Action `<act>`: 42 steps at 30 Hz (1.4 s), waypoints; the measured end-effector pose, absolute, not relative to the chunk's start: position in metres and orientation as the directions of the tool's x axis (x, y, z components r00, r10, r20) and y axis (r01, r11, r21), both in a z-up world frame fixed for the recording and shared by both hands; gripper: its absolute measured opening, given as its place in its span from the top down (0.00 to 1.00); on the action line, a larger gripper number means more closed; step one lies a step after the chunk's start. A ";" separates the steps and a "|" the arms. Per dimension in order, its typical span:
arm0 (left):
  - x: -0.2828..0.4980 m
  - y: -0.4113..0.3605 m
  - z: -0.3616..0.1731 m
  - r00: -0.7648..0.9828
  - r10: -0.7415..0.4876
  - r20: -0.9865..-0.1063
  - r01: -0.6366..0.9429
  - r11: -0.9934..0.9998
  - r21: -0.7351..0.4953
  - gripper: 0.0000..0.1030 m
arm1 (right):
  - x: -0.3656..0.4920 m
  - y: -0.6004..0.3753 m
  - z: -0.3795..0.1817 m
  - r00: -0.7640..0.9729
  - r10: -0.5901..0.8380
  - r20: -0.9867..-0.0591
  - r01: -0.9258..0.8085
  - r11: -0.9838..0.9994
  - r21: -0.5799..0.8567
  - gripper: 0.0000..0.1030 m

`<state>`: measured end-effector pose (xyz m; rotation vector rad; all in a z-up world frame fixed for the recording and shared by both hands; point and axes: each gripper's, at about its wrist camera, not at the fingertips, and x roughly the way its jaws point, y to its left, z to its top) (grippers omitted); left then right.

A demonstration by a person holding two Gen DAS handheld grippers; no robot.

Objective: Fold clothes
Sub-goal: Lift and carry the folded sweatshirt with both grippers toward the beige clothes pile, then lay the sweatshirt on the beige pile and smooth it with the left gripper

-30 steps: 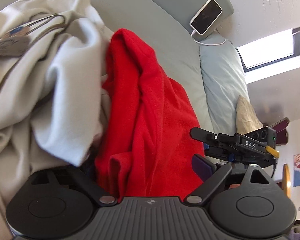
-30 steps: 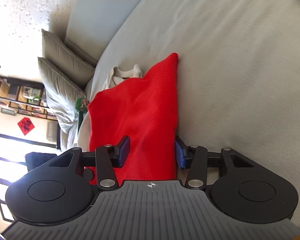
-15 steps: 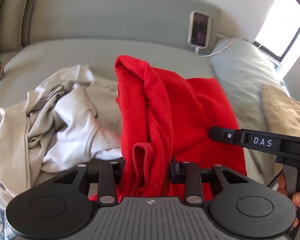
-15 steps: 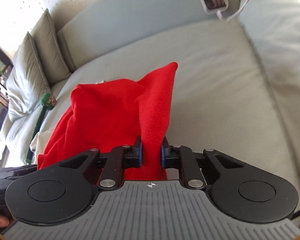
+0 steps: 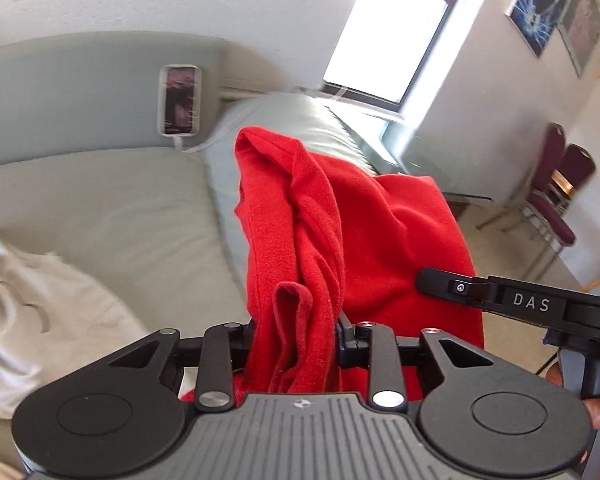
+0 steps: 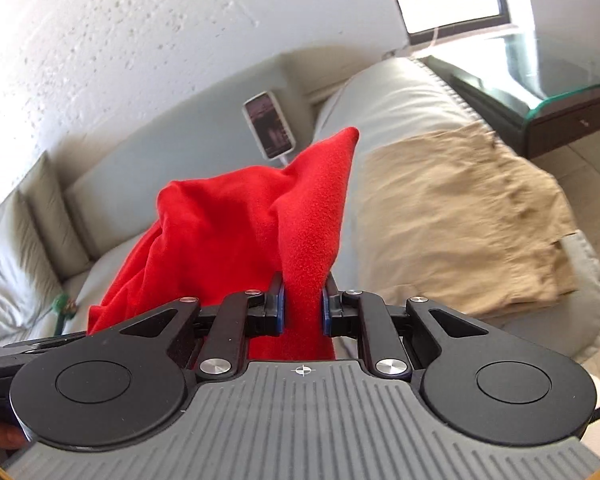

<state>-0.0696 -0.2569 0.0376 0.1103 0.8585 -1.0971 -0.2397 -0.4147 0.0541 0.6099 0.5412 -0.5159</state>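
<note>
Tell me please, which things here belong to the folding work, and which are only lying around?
Part of the job:
- red fleece garment, pinched by both grippers
- left gripper
- right gripper
- pale crumpled clothes on the sofa
- tan garment on the sofa arm

Just lying about:
- phone on its cable
- glass-topped side table
- maroon chairs

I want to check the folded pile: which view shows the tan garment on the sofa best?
The right wrist view: the tan garment lies flat on the sofa cushion, in full sight beside the red garment. The left wrist view does not show it.
</note>
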 end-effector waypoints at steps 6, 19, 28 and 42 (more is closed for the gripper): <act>-0.085 -0.343 0.013 0.084 -0.750 -0.656 0.818 0.428 -0.385 0.74 | -0.270 -0.482 0.044 0.663 -0.386 -0.641 0.697 0.630 0.343 0.83; -0.029 -0.443 -0.009 0.052 -0.719 -0.693 0.714 0.512 -0.477 0.65 | -0.213 -0.614 0.033 0.625 -0.369 -0.688 0.726 0.598 0.338 0.81; -0.031 -0.375 -0.014 0.129 -0.755 -0.643 0.695 0.531 -0.484 0.38 | -0.246 -0.622 0.010 0.575 -0.445 -0.687 0.782 0.546 0.301 0.58; -0.051 -0.452 -0.039 0.104 -0.752 -0.651 0.845 0.412 -0.341 0.99 | -0.161 -0.640 -0.004 0.732 -0.256 -0.632 0.584 0.713 0.388 0.92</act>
